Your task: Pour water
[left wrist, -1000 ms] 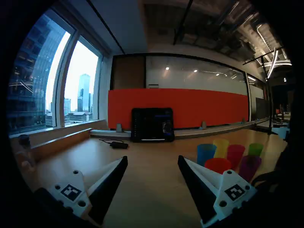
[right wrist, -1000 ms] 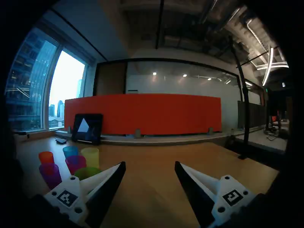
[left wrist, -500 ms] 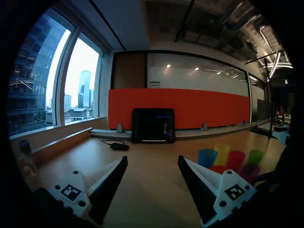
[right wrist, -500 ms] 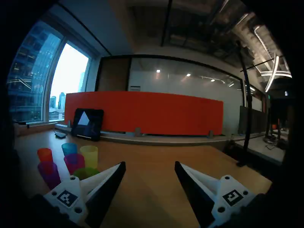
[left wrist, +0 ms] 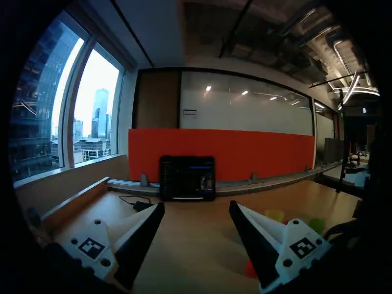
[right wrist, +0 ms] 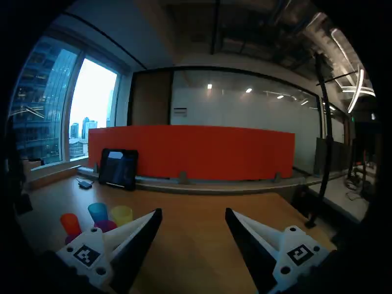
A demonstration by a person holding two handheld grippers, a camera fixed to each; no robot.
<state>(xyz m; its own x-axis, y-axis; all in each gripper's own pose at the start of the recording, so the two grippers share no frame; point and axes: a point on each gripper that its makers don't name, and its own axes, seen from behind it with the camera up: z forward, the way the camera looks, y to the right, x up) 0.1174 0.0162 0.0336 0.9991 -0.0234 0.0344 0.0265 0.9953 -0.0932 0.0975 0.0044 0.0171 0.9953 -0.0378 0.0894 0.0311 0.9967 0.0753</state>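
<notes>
Pale wooden table (left wrist: 196, 259) is spread under both grippers, and it is closed off at the far edge by an orange partition (left wrist: 220, 154), against which a dark tablet (left wrist: 187, 178) is propped upright.

In the left gripper view, the left gripper (left wrist: 196, 205) is held with its fingers spread wide, and nothing is gripped between them; bare tabletop is seen in the gap. The tablet is framed almost straight ahead between the two fingertips. A yellow cup (left wrist: 274, 214) is partly hidden behind the finger on the view's right, nearer the camera than the tablet and to its right. A green cup (left wrist: 316, 224) is seen further to the right of the tablet, and the edge of a red cup (left wrist: 249, 269) is glimpsed low beside the same finger. A small dark adapter (left wrist: 142, 206) with its cable is laid on the table just in front of the tablet, to its left. A tall window (left wrist: 93, 122) is set well to the left of the tablet.

In the right gripper view, the right gripper (right wrist: 192, 210) is likewise held wide apart and empty. The tablet is placed far off at the view's left, and the cups are grouped on the table in front of it, nearer the camera: a blue cup (right wrist: 98, 211) beside the yellow one, the red one to their left, and a magenta cup (right wrist: 104, 226) half covered by the finger on that side. All stand upright. Whether anything is held in them cannot be told. A black pole (right wrist: 323, 147) is stood well to the right of the tablet.
</notes>
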